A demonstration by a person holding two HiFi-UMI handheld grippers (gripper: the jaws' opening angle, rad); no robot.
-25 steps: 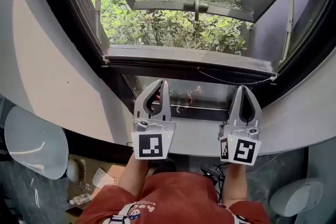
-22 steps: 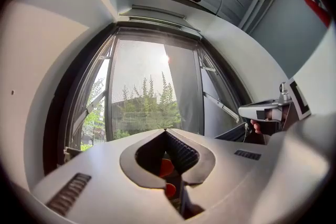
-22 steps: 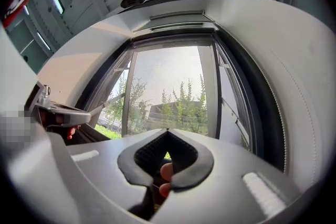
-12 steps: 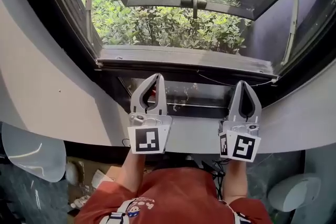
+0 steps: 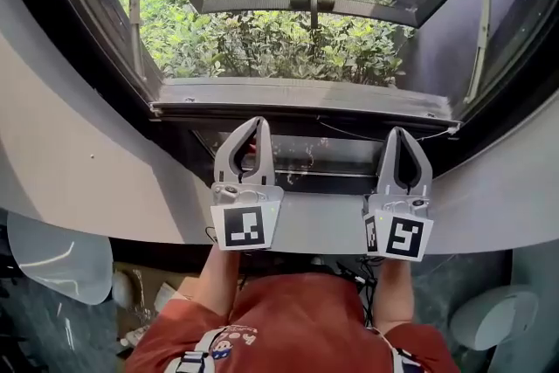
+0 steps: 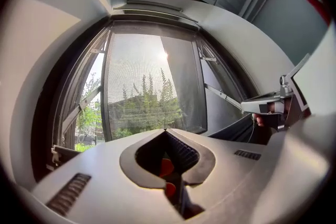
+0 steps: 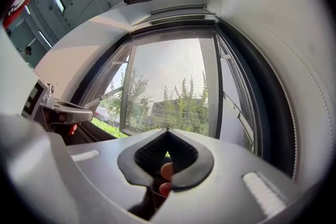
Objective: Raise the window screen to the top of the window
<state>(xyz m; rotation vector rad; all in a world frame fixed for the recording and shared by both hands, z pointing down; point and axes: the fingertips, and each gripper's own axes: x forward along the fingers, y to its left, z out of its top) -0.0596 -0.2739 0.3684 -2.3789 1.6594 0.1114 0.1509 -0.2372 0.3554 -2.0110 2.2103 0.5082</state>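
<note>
The window screen (image 6: 149, 94) shows as fine grey mesh across the middle of the window opening. In both gripper views it reaches down close to the foot of the opening, so we find it low, not at the top. In the head view a grey bar (image 5: 297, 93) runs the width of the opening at its lower edge, with a thin cord (image 5: 349, 133) trailing just beneath it and a dark glass strip (image 5: 327, 155) below that. Whether that bar belongs to the screen we cannot tell. Beyond it an outward-tilted sash with a handle (image 5: 313, 6) hangs over green shrubs (image 5: 262, 44). Our left tool (image 5: 259, 121) and right tool (image 5: 400, 132) point at the window side by side, well apart from each other, tips over the dark strip just under the bar. Each has its jaws pressed fully together with nothing between them, and neither touches the screen. A pale curved ledge (image 5: 87, 162) wraps round below, and our red shirt (image 5: 297, 319) fills the bottom of the head view. Against a second ago, both tools have crept closer to the window, their tips now nearer the grey bar. The jaws are as tightly closed as before, and the bar lies where it did.
</note>
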